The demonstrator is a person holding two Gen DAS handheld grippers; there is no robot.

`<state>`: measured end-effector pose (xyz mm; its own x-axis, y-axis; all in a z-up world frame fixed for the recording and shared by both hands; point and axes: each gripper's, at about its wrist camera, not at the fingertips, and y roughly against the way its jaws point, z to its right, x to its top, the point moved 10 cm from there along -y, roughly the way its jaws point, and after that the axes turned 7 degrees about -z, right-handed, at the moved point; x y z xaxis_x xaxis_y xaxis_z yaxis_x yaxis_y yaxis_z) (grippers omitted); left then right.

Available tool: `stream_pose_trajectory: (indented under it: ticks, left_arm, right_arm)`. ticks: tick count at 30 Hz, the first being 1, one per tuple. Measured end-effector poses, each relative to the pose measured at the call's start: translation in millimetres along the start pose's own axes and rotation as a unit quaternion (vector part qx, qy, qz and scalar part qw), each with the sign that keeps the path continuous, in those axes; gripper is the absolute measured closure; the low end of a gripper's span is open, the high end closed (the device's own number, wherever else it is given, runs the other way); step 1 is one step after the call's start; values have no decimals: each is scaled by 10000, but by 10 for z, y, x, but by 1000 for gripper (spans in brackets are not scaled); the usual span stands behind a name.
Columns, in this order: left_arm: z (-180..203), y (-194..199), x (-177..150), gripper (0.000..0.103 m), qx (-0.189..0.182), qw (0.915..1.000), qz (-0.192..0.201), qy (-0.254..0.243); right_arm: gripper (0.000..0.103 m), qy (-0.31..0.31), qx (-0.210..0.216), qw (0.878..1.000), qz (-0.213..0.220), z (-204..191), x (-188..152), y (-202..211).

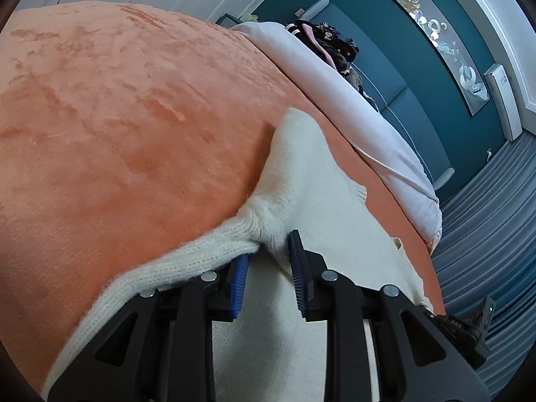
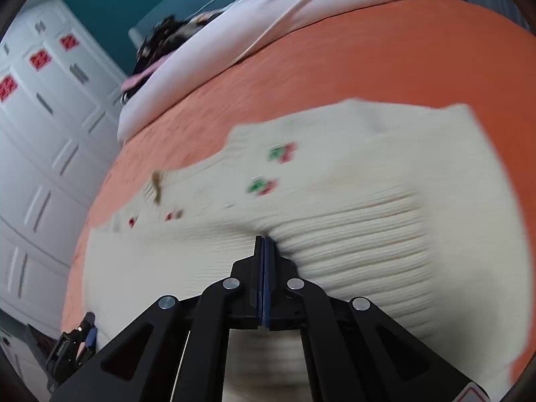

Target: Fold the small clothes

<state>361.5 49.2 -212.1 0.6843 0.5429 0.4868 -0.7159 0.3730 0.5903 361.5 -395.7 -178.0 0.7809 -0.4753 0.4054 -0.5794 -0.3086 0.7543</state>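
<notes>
A small cream knit sweater [image 2: 335, 174] with red and green motifs lies on an orange blanket [image 1: 117, 117]. In the left wrist view the sweater [image 1: 301, 181] is bunched between the jaws of my left gripper [image 1: 269, 251], whose blue pads [image 1: 296, 261] stand apart with knit between them. My right gripper [image 2: 264, 239] is shut on the sweater's ribbed hem, its jaws pressed together. The right view is blurred by motion. The right gripper also shows at the lower right of the left view [image 1: 465, 328], and the left gripper shows in the right view [image 2: 75, 341].
A pale pink duvet [image 1: 351, 100] lies along the far side of the blanket, with a heap of dark clothes [image 1: 331, 43] behind it. A teal headboard [image 1: 402, 77], white wardrobe doors [image 2: 40, 134] and grey curtains [image 1: 485, 234] surround the bed.
</notes>
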Motion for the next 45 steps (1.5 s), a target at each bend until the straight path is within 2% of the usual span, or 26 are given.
stream_pose_trajectory:
  ticks: [2, 3, 5, 7, 8, 10, 11, 12, 13, 15, 17, 18, 19, 20, 23, 26, 28, 29, 30, 31, 32, 33, 37, 40, 43, 45]
  left_arm:
    - [4, 3, -1, 79, 15, 10000, 0, 0]
    - [6, 3, -1, 79, 22, 10000, -3, 4]
    - [22, 7, 1, 79, 53, 10000, -22, 3]
    - [40, 30, 11, 79, 57, 9999, -136, 53]
    - [51, 67, 6, 79, 51, 9995, -296, 75]
    - [42, 274, -49, 70, -45, 9978, -651, 126]
    - [12, 456, -108, 58, -72, 9970, -768, 88]
    - [-40, 652, -173, 39, -33, 9966, -819, 34]
    - [-137, 903, -259, 30, 76, 9964, -841, 26]
    - [-335, 1359, -483, 15, 63, 9948, -1010, 148]
    - [-608, 1703, -797, 12, 288, 9888, -1388, 472]
    - [-685, 1851, -932, 12, 238, 9867, -1501, 584]
    - [-714, 2012, -1044, 12, 135, 9866, -1509, 603]
    - [-746, 2128, -1140, 11, 233, 9862, -1527, 596]
    - [-713, 2249, -1384, 8, 232, 9836, -1675, 631]
    - [-633, 2197, -1439, 8, 251, 9842, -1634, 628]
    - [-516, 2114, -1466, 17, 39, 9809, -1791, 752]
    - [-450, 2081, -1518, 33, -77, 9773, -1942, 839]
    - [-369, 2026, -1555, 49, -194, 9728, -2141, 860]
    - [-322, 1991, -1588, 59, -112, 9707, -2280, 753]
    - [-290, 1977, -1591, 87, 39, 9707, -2331, 588]
    - [-256, 1993, -1577, 93, 124, 9708, -2350, 472]
    - [-113, 2336, -1405, 96, -22, 9770, -2116, 259]
    - [-93, 2680, -1402, 97, -94, 9785, -2057, 74]
    - [-133, 2987, -1570, 97, 31, 9745, -2231, -242]
    - [-239, 3197, -1806, 97, 166, 9675, -2497, -378]
  right_arm:
    - [103, 97, -479, 9985, 235, 104, 24, 310]
    - [90, 212, -434, 9983, 335, 58, -13, 462]
    - [89, 293, -293, 9981, 449, 10, -211, 716]
    - [68, 258, -482, 9977, 393, 116, -525, 919]
    - [63, 226, -685, 9968, 346, 249, -715, 1064]
    - [57, 92, -776, 9968, 191, 508, -1079, 1344]
    - [55, -4, -803, 9967, 92, 643, -1282, 1515]
    - [49, -140, -820, 9965, 20, 781, -1491, 1700]
    - [42, -273, -788, 9965, -97, 882, -1710, 1866]
    - [40, -456, -759, 9952, -424, 1027, -2120, 2080]
    - [39, -542, -695, 9926, -829, 1030, -2524, 2173]
    - [39, -624, -568, 9915, -990, 973, -2701, 2185]
    - [39, -744, -361, 9901, -1139, 922, -2867, 2184]
    - [38, -843, -151, 9885, -1246, 817, -3012, 2173]
    - [38, -932, 249, 9866, -1317, 546, -3235, 2044]
    - [37, -906, 276, 9893, -1110, 377, -3186, 1872]
    - [39, -889, 280, 9910, -960, 295, -3080, 1817]
    - [43, -921, 300, 9910, -920, 247, -3013, 1801]
    - [65, -929, 343, 9911, -893, 202, -2968, 1799]
    - [94, -899, 382, 9915, -860, 160, -2925, 1822]
    - [94, -868, 423, 9922, -791, 115, -2881, 1877]
    - [94, -812, 471, 9933, -679, 61, -2828, 1966]
    - [96, -247, 431, 9979, -419, -141, -2683, 2401]
    - [96, 96, 438, 9980, -443, -204, -2701, 2696]
    - [97, 464, 304, 9952, -805, -180, -2960, 2884]
    - [97, 796, 103, 9887, -1267, -130, -3326, 2977]
